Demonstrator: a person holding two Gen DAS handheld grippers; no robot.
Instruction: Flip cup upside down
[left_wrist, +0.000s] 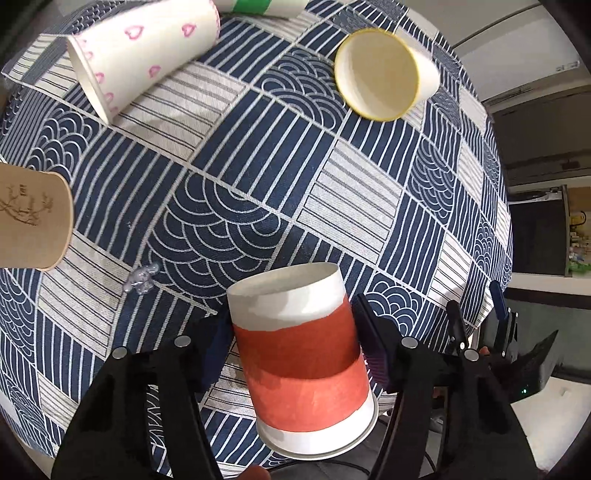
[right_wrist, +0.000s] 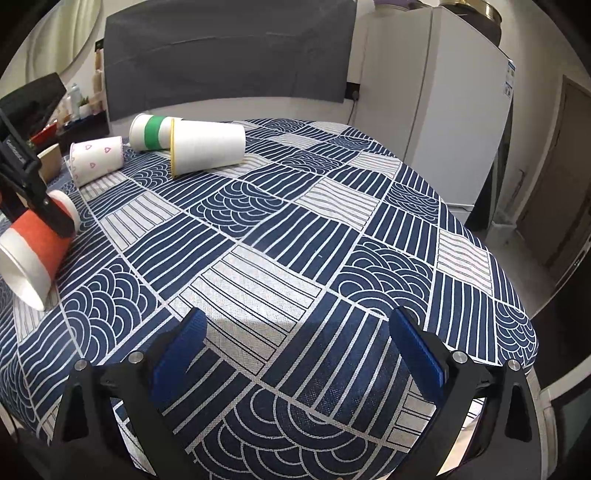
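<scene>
A red-and-white paper cup (left_wrist: 301, 362) sits between the fingers of my left gripper (left_wrist: 291, 332), tilted, its base pointing away and its open rim toward the camera. The jaws are closed against its sides. In the right wrist view the same cup (right_wrist: 35, 251) shows at the far left, held by the left gripper (right_wrist: 55, 218) with its rim low near the tablecloth. My right gripper (right_wrist: 295, 350) is open and empty, hovering above the table's near edge.
A blue-and-white patterned tablecloth (right_wrist: 295, 229) covers the table. Lying on it are a pink-heart cup (left_wrist: 144, 51), a yellow-rimmed white cup (left_wrist: 384, 74), a green-banded cup (right_wrist: 151, 132) and a brown cup (left_wrist: 33, 218). A white fridge (right_wrist: 443, 110) stands at right.
</scene>
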